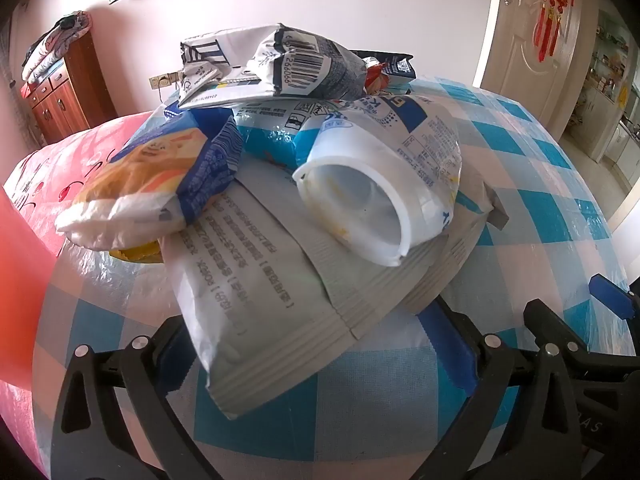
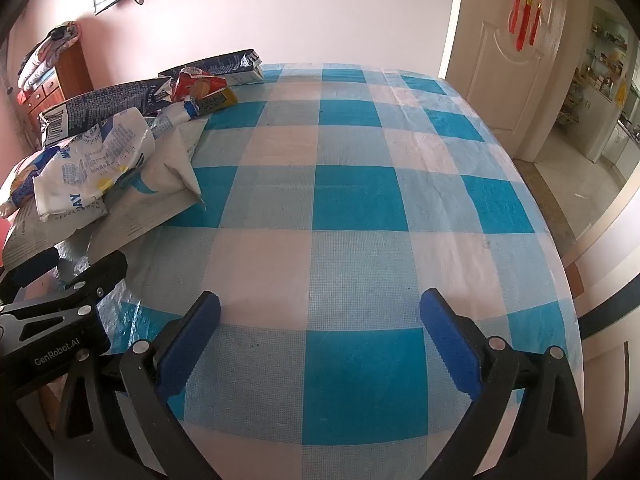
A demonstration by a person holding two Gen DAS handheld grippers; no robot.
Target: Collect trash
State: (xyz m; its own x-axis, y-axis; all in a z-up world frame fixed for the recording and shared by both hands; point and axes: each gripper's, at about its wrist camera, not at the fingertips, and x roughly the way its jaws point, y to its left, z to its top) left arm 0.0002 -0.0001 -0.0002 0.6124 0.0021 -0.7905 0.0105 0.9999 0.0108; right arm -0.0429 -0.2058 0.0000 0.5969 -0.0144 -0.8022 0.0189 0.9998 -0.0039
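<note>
A pile of trash lies on the checked table. On top of a large grey packet lie a crushed white cup, a blue and orange snack bag and a crumpled barcode carton. My left gripper is open, its jaws on either side of the grey packet's near end, and the packet hides its left pad. My right gripper is open and empty over bare tablecloth, to the right of the pile. The left gripper's body shows at lower left of the right wrist view.
A red object stands at the left edge. A wooden cabinet with folded bedding is at the back left. A white door with a red ornament stands open at the right. The table's right edge drops to the floor.
</note>
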